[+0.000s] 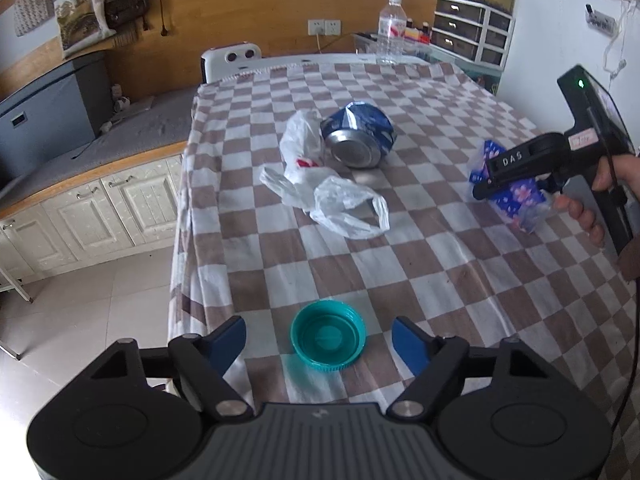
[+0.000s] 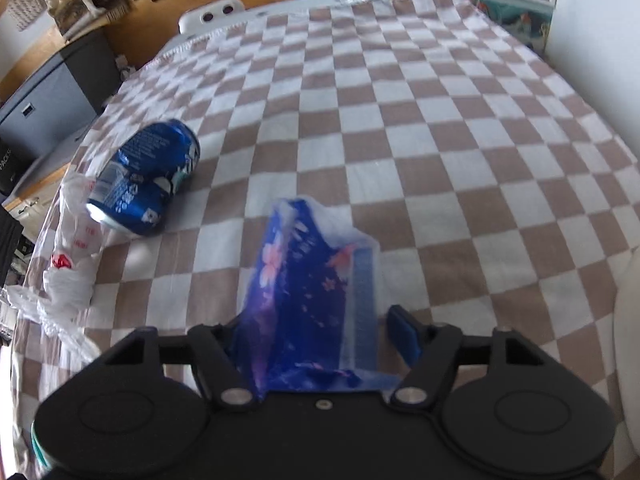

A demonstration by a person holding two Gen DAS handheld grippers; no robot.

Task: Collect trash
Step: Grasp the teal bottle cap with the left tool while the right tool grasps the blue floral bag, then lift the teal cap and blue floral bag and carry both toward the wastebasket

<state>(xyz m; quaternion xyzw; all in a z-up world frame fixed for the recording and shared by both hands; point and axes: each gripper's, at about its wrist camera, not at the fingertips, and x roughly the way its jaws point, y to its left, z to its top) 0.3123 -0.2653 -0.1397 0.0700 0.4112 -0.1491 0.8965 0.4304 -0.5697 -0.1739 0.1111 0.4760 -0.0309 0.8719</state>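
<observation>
A teal bottle cap (image 1: 328, 336) lies open side up on the checked tablecloth (image 1: 420, 264), between the blue pads of my left gripper (image 1: 320, 342). That gripper is open and neither pad touches the cap. A blue flowered wrapper (image 2: 312, 292) stands between the fingers of my right gripper (image 2: 320, 332). A narrow gap shows at its right pad (image 2: 404, 336), and the wrapper hides the left pad. In the left wrist view a hand holds the right gripper (image 1: 486, 186) over the wrapper (image 1: 516, 204). A crushed blue can (image 1: 358, 136) (image 2: 144, 176) lies beside a white plastic bag (image 1: 324, 196) (image 2: 68, 276).
A clear water bottle (image 1: 390, 32) stands at the table's far edge, with a white chair back (image 1: 232, 60) behind the far left corner. Plastic drawers (image 1: 472, 28) sit at the back right. The table's left edge drops to a tiled floor (image 1: 80, 300) and low cabinets.
</observation>
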